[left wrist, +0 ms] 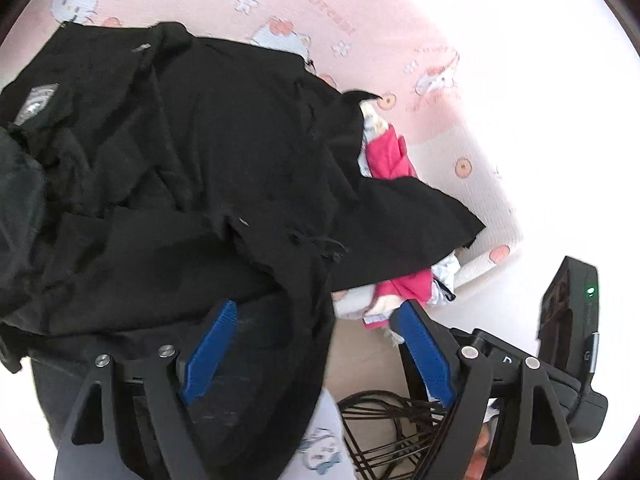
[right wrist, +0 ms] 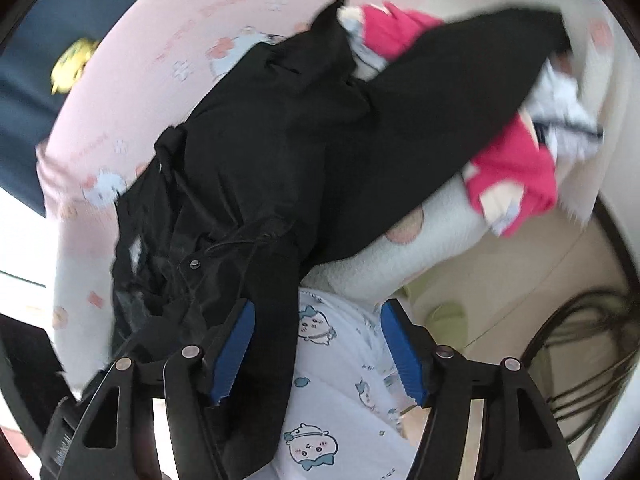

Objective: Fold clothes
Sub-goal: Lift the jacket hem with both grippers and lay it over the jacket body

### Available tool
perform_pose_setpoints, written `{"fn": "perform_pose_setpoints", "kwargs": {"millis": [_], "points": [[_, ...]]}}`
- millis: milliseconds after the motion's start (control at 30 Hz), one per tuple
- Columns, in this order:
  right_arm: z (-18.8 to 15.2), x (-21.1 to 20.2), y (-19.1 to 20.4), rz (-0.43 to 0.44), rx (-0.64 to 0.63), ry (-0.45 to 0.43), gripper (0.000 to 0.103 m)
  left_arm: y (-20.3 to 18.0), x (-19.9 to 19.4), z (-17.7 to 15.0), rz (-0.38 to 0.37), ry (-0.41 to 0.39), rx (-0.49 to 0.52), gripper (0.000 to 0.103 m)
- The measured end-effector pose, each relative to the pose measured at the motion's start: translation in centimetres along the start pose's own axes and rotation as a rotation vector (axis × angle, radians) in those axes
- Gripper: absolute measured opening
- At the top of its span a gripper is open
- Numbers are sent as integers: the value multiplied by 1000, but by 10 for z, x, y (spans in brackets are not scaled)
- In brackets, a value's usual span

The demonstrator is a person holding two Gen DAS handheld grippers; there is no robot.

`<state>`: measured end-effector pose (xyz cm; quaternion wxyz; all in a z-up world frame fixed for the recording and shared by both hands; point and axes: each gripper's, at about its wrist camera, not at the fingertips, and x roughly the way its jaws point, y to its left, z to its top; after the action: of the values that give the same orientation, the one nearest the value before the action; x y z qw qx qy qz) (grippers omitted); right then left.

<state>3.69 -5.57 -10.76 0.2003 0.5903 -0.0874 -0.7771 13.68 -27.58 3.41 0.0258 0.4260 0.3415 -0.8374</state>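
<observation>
A black garment lay heaped and rumpled on a bed covered by a pink cartoon-cat sheet, one long panel of it stretching out toward the bed's edge. Under that panel, a pink-and-white piece of clothing showed in two spots — beside the black fabric higher up, and again near the edge of the mattress.

The left gripper stood with its blue-padded fingers spread wide, released; a fold of the black garment hung down between them, and no pad pressed on it. The right gripper was likewise released, its fingers well apart, with a strip of black cloth draped just beside the left-hand pad — whether it touched the pad I could not tell. Below it lay white fabric printed with small blue-bowed characters. Dark cables coiled on the pale floor beside the bed.
</observation>
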Motion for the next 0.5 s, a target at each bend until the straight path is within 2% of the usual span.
{"fn": "perform_pose_setpoints", "kwargs": {"millis": [200,333,400,500], "points": [[7,-2,51,-98,-226,-20,67,25,-6,7,101,-18,59,83],[4,14,82,-182,-367,-8,69,44,-2,16,161,-5,78,83],[0,24,93,-214,-413,7,69,54,-1,20,165,8,65,83],[-5,38,104,-213,-444,42,69,71,-6,26,141,22,19,83]]}}
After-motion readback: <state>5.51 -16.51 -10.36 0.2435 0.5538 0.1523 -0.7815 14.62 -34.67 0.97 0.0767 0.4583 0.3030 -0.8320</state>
